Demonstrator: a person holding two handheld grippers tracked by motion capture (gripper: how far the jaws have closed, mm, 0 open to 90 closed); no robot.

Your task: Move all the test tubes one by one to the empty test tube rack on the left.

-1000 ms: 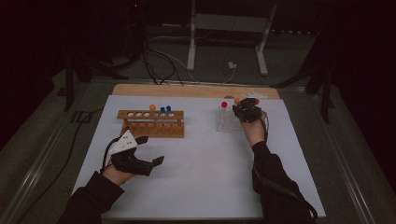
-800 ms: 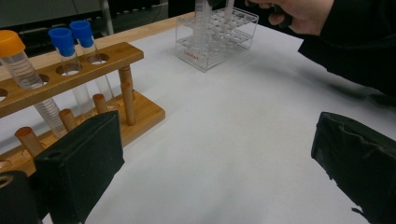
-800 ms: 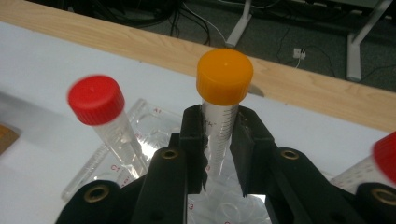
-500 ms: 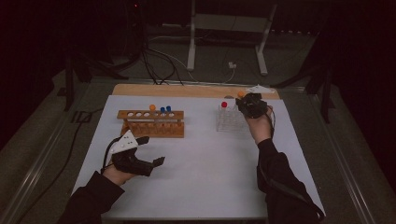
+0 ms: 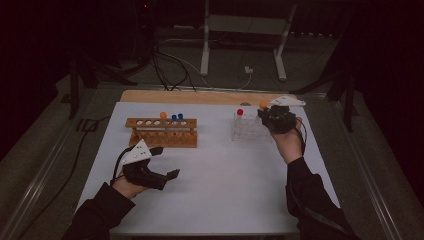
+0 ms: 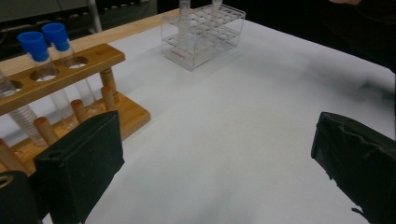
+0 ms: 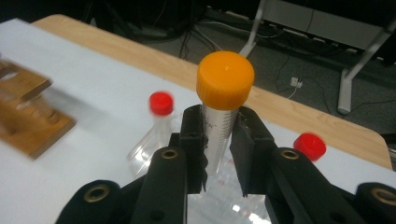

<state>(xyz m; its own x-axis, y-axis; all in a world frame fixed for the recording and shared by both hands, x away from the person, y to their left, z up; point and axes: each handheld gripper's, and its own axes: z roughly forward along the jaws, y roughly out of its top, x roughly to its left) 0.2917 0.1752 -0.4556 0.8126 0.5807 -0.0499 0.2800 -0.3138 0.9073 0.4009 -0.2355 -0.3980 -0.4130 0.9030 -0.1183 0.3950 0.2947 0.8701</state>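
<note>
Now | R gripper jaws clamp orange-cap tube above clear rack | L gripper jaws wide, empty | placing left

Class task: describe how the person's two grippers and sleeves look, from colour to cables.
Both the left gripper and the right gripper are black, each topped by a pale three-cornered plate and trailing a dark cable. The jaws carry black pads. Both sleeves are dark.

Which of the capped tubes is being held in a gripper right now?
The orange-capped tube over the clear rack, clamped in the right gripper. The other orange-capped tube and the blue-capped ones stand in the wooden rack.
</note>
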